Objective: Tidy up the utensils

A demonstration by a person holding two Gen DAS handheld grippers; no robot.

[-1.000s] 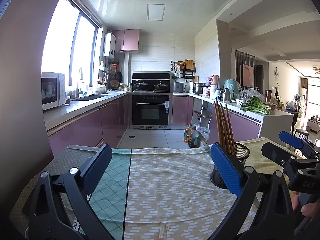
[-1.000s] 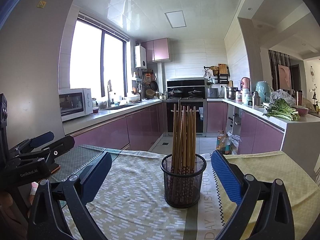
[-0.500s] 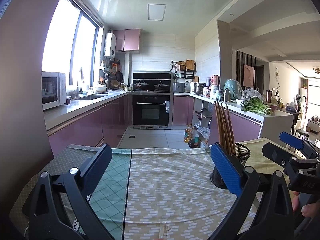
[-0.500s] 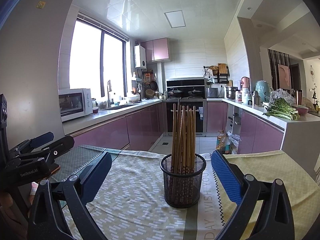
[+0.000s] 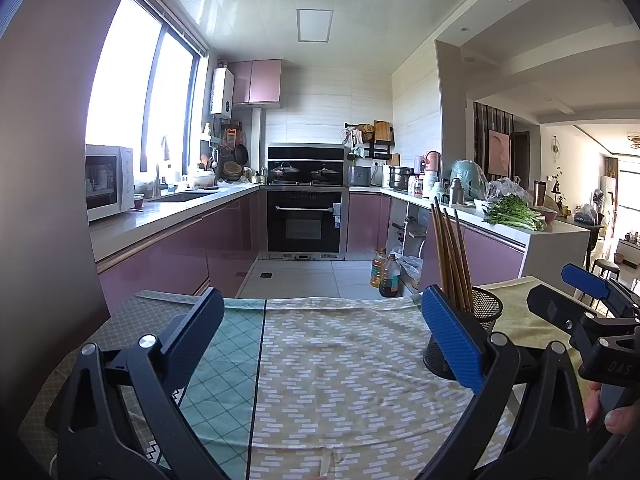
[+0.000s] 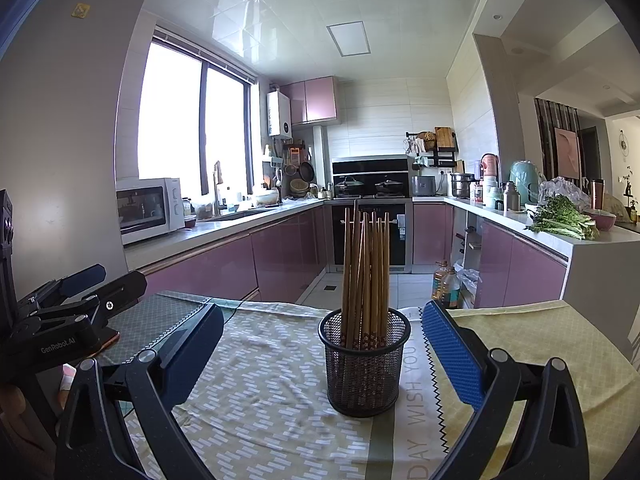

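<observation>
Wooden chopsticks [image 6: 366, 276] upright in mesh holder [image 6: 364, 364] at frame centre; left gripper [image 5: 320, 344] and right gripper [image 6: 322, 354] fingers released, empty

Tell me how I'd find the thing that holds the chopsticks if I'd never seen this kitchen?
Start at the table covered with patterned cloths, in front of the pink kitchen cabinets. On the pale cloth near its middle stands a black wire-mesh cup, straight ahead of the open right gripper. It is the only thing standing upright on the table, with a bundle of brown wooden chopsticks sticking up out of it.
</observation>
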